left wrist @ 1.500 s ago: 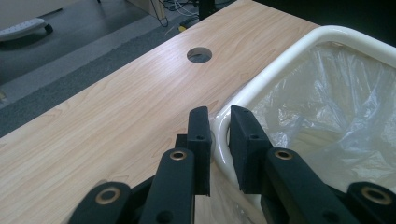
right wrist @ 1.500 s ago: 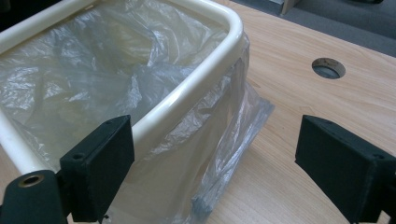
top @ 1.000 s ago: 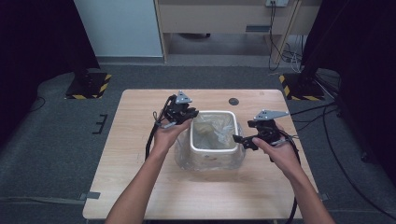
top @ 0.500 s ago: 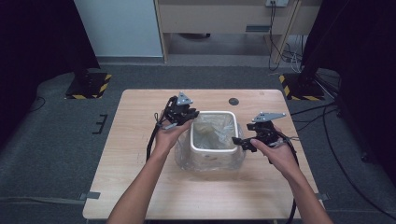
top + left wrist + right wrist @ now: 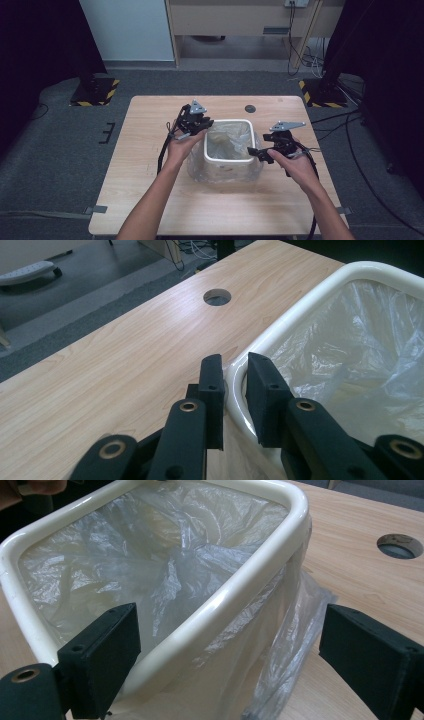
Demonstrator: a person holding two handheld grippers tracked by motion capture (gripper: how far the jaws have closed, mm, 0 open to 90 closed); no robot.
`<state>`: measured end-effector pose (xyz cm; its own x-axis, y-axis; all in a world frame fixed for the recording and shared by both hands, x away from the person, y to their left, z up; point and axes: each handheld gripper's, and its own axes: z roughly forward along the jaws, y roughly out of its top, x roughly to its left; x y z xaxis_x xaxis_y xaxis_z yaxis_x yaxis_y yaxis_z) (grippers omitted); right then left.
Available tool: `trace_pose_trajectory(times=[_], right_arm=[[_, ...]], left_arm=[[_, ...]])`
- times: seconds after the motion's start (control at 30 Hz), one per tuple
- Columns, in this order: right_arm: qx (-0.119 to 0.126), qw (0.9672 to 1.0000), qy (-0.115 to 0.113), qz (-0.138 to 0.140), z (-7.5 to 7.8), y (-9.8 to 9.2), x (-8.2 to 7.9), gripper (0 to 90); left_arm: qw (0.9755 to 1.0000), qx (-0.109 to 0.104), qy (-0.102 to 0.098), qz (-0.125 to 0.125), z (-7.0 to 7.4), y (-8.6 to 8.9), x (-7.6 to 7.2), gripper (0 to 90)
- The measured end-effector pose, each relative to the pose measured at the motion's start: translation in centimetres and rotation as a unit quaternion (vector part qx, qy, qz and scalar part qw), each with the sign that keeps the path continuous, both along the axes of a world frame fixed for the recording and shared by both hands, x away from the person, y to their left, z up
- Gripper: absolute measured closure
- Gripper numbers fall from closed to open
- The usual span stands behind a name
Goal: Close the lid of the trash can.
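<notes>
at the middle of the pale wooden table (image 5: 150,200) sits my cream plastic bin (image 5: 227,159) with its clear liner bag (image 5: 190,560); my left gripper (image 5: 234,377) pinches its rim, my right gripper (image 5: 225,645) straddles the opposite rim, spread wide.

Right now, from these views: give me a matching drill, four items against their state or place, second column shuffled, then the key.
Items:
1. left gripper
2. right gripper
3. clear plastic liner
4. round hole in the table

States or places:
A. jaws wide open, one on each side of the bin's rim
B. in bare wood beyond the cream bin
C. lines the bin and drapes down its outside
D. jaws narrowed on the rim at a corner of the bin

Pairs: 1-D, 2-A, 3-C, 4-B
</notes>
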<state>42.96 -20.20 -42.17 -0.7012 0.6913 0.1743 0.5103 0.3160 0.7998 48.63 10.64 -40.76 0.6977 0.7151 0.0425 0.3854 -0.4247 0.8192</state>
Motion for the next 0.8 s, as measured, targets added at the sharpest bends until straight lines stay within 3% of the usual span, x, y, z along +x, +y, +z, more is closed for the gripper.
trace_pose_trajectory(times=[0.23,0.33,0.43,0.5,0.6,0.8], right_arm=[[0.009,0.9999,0.005,0.000,-0.3,0.1,0.1,9.2],[0.009,0.9999,0.007,0.001,-0.3,0.1,0.1,9.9],[0.023,0.9997,0.007,0.004,0.1,0.2,-0.2,8.2],[0.024,0.9997,-0.001,0.001,0.5,0.2,-0.4,7.1],[0.023,0.9996,-0.011,-0.009,0.9,-0.1,-0.3,6.1],[0.015,0.9985,-0.020,-0.048,0.6,-1.2,-0.1,4.5]], left_arm=[[1.0000,-0.002,-0.002,0.005,-0.2,-0.1,0.0,75.5],[0.9998,-0.005,-0.001,0.021,-0.3,-0.1,0.0,64.2],[0.9993,0.001,-0.010,0.035,-0.1,0.1,-0.1,45.9],[0.9987,-0.020,-0.011,0.046,0.3,0.4,-0.3,35.4],[0.9983,-0.036,-0.007,0.045,0.8,0.9,-0.5,27.4],[0.9967,-0.041,0.019,0.068,0.7,2.4,-1.3,13.4]])
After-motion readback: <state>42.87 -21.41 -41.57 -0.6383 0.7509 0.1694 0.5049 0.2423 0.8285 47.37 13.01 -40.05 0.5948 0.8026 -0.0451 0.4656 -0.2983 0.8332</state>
